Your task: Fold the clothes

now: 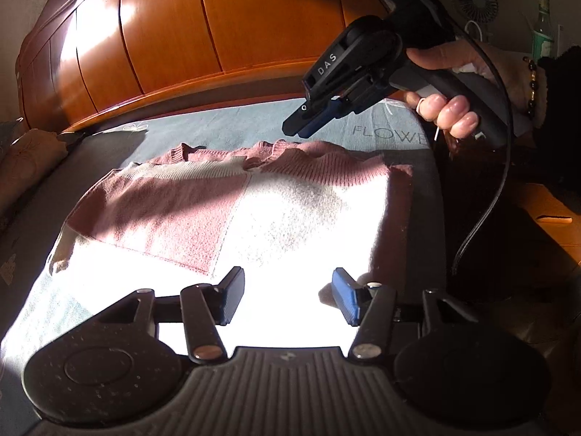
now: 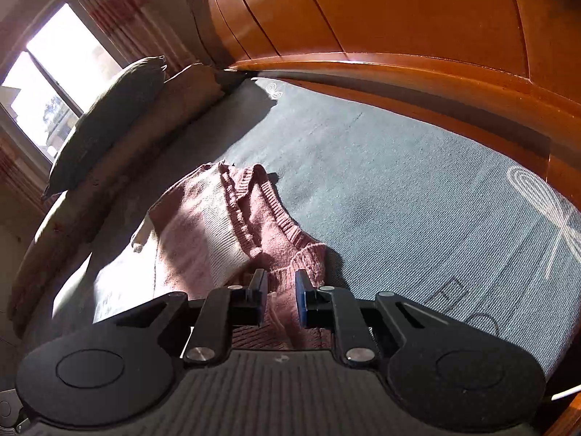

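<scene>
Hovering over the sunlit near edge of the sweater [image 1: 225, 210], the left gripper [image 1: 288, 298] has its jaws standing well apart. Nothing is between them, and its fingers [image 1: 232, 296] touch no cloth.

Beyond it and to the right, the right gripper [image 1: 296, 129] hangs in the air above the far corner of the sweater, held by a hand [image 1: 446, 109] with a dark sleeve and a bead bracelet at the wrist. Its jaws are drawn close, with only a narrow gap left. From its own camera, pink knit shows through that gap, but the left view shows the fingers lifted clear of the cloth, so it holds nothing.

The sweater lies flat on the bedspread [image 2: 381, 181], folded into a rough rectangle. It is pink and white knit in blocks, with pink ribbed edges bunched along the far side. Strong sun washes out its near half, while the far half sits in shadow.

The bedspread is grey-blue, with pale printed letters and a butterfly motif. Two pillows [image 2: 109, 116] lean at its left side, below a window [image 2: 54, 72]. A glossy wooden headboard [image 1: 218, 29] rises behind the bed.

At the far right stand a green bottle [image 1: 543, 25], its contents impossible to make out, and a small fan [image 1: 474, 0].
</scene>
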The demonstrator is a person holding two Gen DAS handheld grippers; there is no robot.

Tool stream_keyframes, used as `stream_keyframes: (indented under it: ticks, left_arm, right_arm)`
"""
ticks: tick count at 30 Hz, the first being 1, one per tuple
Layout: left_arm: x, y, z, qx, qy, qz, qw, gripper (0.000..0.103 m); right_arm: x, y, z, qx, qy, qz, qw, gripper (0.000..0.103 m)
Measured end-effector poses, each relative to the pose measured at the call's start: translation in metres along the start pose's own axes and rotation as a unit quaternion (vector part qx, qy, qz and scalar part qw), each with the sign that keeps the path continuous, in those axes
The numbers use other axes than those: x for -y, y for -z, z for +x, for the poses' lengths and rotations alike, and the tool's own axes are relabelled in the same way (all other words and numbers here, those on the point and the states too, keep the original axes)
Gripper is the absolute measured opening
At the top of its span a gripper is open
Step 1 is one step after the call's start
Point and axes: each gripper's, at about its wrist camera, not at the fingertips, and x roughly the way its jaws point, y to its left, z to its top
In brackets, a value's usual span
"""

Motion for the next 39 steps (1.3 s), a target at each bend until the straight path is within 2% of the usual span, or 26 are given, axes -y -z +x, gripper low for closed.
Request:
stream_keyframes:
  ticks: [1,3,4,6,8,9,10,12,17,19,21,24,27,28,30,32,33,36,37,39]
  left_arm:
    - [0.000,0.001,0.001,-0.001,0.001,-0.001,1.0000,0.056]
    - [-0.001,0.003,0.002,-0.005,-0.001,-0.006,1.0000,0.056]
    - [-0.002,0.004,0.002,-0.008,-0.003,-0.008,0.9999,0.056]
    - [-0.004,0.006,-0.002,-0.011,-0.006,-0.010,0.9999,0.056]
    - [-0.008,0.009,-0.007,-0.013,-0.008,-0.012,0.9998,0.057]
    - [-0.011,0.011,-0.010,-0.014,-0.009,-0.015,0.9997,0.057]
    - [-0.014,0.012,-0.013,-0.016,-0.009,-0.019,0.9996,0.057]
    - [-0.018,0.016,-0.019,-0.018,-0.012,-0.028,0.9994,0.057]
    - [-0.029,0.027,-0.024,-0.028,-0.020,-0.061,0.9975,0.057]
    - [-0.035,0.028,-0.020,-0.030,-0.016,-0.088,0.9955,0.057]
    - [-0.038,0.025,-0.013,-0.027,-0.014,-0.109,0.9936,0.057]
    - [-0.035,0.023,0.004,-0.025,0.001,-0.129,0.9913,0.057]
    - [-0.022,0.030,0.024,-0.053,0.030,-0.141,0.9881,0.057]
    - [-0.015,0.035,0.027,-0.056,0.024,-0.132,0.9894,0.057]
    - [-0.005,0.041,0.021,-0.042,0.009,-0.115,0.9925,0.057]
    - [-0.005,0.037,0.010,-0.050,0.010,-0.110,0.9926,0.056]
    - [-0.005,0.033,0.003,-0.049,0.013,-0.109,0.9928,0.056]
    - [-0.001,0.014,-0.014,-0.005,0.029,-0.090,0.9955,0.060]
    - [0.004,0.007,-0.015,0.002,0.033,-0.079,0.9963,0.063]
    - [0.017,-0.003,-0.009,0.009,0.045,-0.062,0.9970,0.063]
  right_arm:
    - [0.003,0.002,0.003,-0.009,0.001,0.003,1.000,0.020]
    - [0.016,0.007,0.012,-0.021,0.028,0.008,0.999,0.020]
    - [0.022,0.009,0.017,-0.027,0.042,0.011,0.999,0.000]
    - [0.030,0.012,0.019,-0.032,0.058,0.020,0.998,0.000]
    - [0.032,0.013,0.007,-0.020,0.049,0.035,0.998,0.000]
    - [0.033,0.013,0.000,-0.014,0.045,0.043,0.998,0.008]
    - [0.029,0.015,-0.007,-0.012,0.048,0.038,0.998,0.022]
    - [0.015,0.019,-0.022,-0.010,0.057,0.011,0.998,0.030]
    - [-0.021,0.046,-0.051,-0.019,0.014,-0.039,0.999,0.030]
    - [-0.038,0.060,-0.056,-0.028,-0.004,-0.073,0.997,0.030]
    - [-0.061,0.078,-0.056,-0.027,-0.012,-0.138,0.990,0.030]
    - [-0.083,0.109,-0.045,-0.010,0.021,-0.231,0.973,0.037]
    - [-0.076,0.136,-0.029,-0.022,0.059,-0.264,0.962,0.037]
    - [-0.073,0.146,-0.030,-0.005,0.062,-0.278,0.958,0.037]
    - [-0.071,0.156,-0.038,0.012,0.066,-0.283,0.957,0.038]
    - [-0.072,0.158,-0.046,0.013,0.074,-0.278,0.958,0.038]
    - [-0.073,0.156,-0.050,0.019,0.078,-0.277,0.957,0.038]
    - [-0.070,0.146,-0.065,0.062,0.078,-0.266,0.959,0.039]
    - [-0.067,0.141,-0.066,0.074,0.080,-0.257,0.960,0.040]
    - [-0.057,0.133,-0.064,0.089,0.086,-0.237,0.964,0.044]
